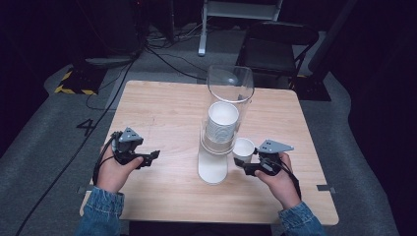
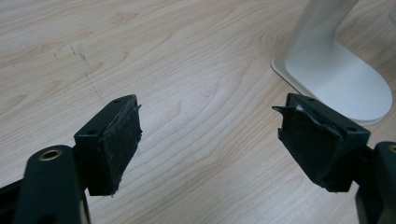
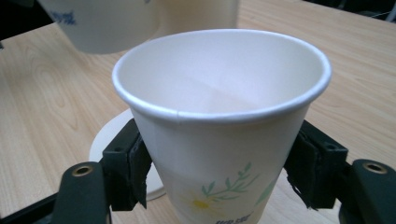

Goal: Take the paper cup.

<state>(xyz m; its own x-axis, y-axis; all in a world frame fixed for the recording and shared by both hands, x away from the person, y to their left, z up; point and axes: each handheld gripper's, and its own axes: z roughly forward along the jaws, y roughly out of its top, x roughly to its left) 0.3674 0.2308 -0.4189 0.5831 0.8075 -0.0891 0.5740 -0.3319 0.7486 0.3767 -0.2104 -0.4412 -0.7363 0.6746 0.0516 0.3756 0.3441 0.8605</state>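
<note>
**Inspector:** Report the right gripper (image 3: 219,172) as you see it from your station.

**Operator:** In my right gripper view the two black jaws sit against opposite sides of a white paper cup (image 3: 219,121), pads pressed to its wall below the rim. The cup is upright, mouth open towards the camera, empty inside, with a green sprig and a yellow flower printed low on its side. I log that gripper as clamped on the cup.

**Inspector:** And the cup's position on the table?

**Operator:** From the high view the paper cup (image 1: 243,149) is at the front right of the wooden table (image 1: 167,113), just beside the cup dispenser (image 1: 221,132) and to its right. The right gripper (image 1: 248,164) comes at it from the person's side. I cannot tell whether the cup's base touches the wood.

**Inspector:** Describe the dispenser.

**Operator:** A clear tube leaning on a white stand, a stack of white cups (image 1: 221,123) inside it. Its flat white foot (image 2: 341,84) lies on the wood, seen from the left gripper view.

**Inspector:** Left gripper?

**Operator:** The left gripper (image 2: 208,140) has its jaws standing wide apart, bare wood between them, nothing held. In the high view I find it (image 1: 152,156) at the left of the table, well apart from the dispenser, pointing towards it.
</note>
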